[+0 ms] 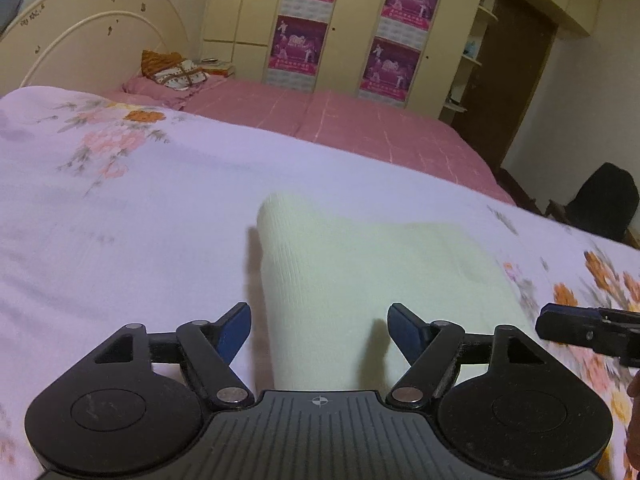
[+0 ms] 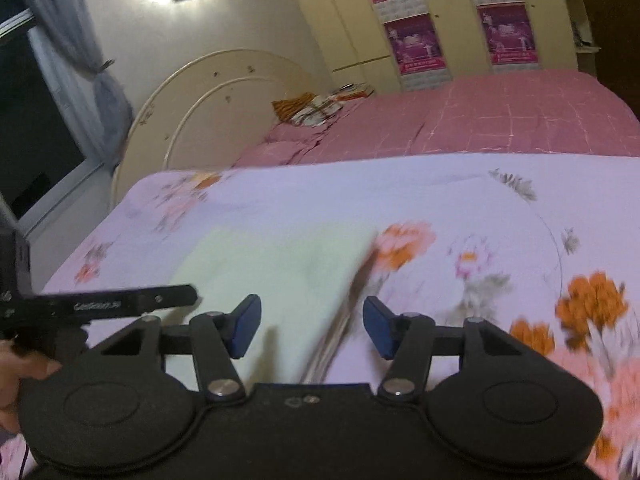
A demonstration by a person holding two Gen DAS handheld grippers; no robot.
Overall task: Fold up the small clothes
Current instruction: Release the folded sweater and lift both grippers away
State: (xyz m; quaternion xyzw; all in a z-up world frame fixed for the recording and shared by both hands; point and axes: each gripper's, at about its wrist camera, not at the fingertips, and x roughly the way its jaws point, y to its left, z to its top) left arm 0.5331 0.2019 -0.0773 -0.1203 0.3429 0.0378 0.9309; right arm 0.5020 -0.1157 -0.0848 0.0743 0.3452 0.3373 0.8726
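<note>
A pale yellow-green folded garment (image 1: 360, 264) lies flat on the floral bedsheet (image 1: 132, 216). My left gripper (image 1: 319, 332) is open and empty, its blue fingertips either side of the garment's near left edge. In the right wrist view the same garment (image 2: 276, 264) lies ahead, its layered right edge between the open jaws of my right gripper (image 2: 312, 330), which holds nothing. The right gripper also shows at the right edge of the left wrist view (image 1: 588, 328). The left gripper shows at the left of the right wrist view (image 2: 120, 302).
A pink checked bedcover (image 1: 360, 120) lies beyond the floral sheet, with a folded pile of clothes (image 1: 176, 70) by the cream headboard (image 1: 88, 36). Wardrobes with magenta posters (image 1: 300, 20) stand behind. A dark chair (image 1: 604, 200) stands at the right.
</note>
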